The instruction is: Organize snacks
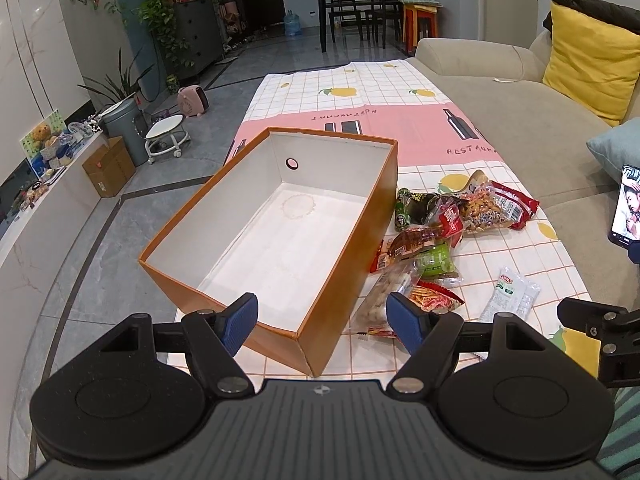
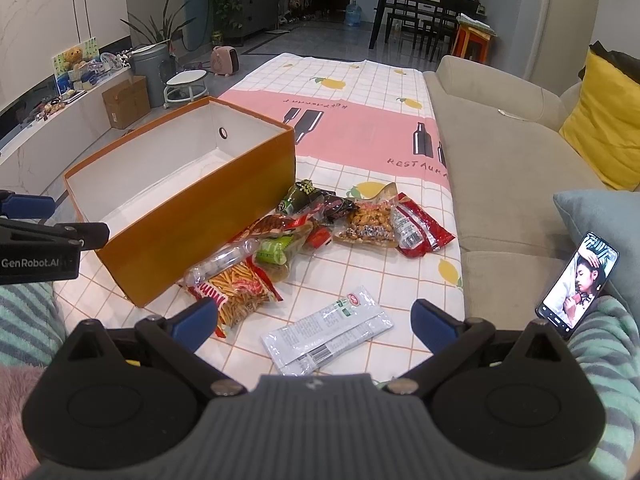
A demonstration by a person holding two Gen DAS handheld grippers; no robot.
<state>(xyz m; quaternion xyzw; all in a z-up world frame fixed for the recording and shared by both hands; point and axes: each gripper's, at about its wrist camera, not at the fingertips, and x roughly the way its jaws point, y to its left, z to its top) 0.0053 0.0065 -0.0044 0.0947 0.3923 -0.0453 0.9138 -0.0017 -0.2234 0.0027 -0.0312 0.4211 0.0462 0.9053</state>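
Two grippers, both with jaws spread wide and nothing between them. Left gripper [image 1: 322, 322] above the near corner of the orange box [image 1: 340, 284], which stands open on the checked tablecloth [image 2: 340, 92]. Snack packets [image 2: 320, 232] heaped just beside the box's right wall. White packet [image 2: 328, 330] flat and apart from the heap, in front of the right gripper [image 2: 316, 322]. Phone [image 2: 576, 280] lit, on the sofa [image 2: 512, 168].

Bare cloth [image 2: 352, 280] around white packet [image 2: 328, 330], box wall [image 2: 192, 236] beside snack heap [image 2: 304, 236]
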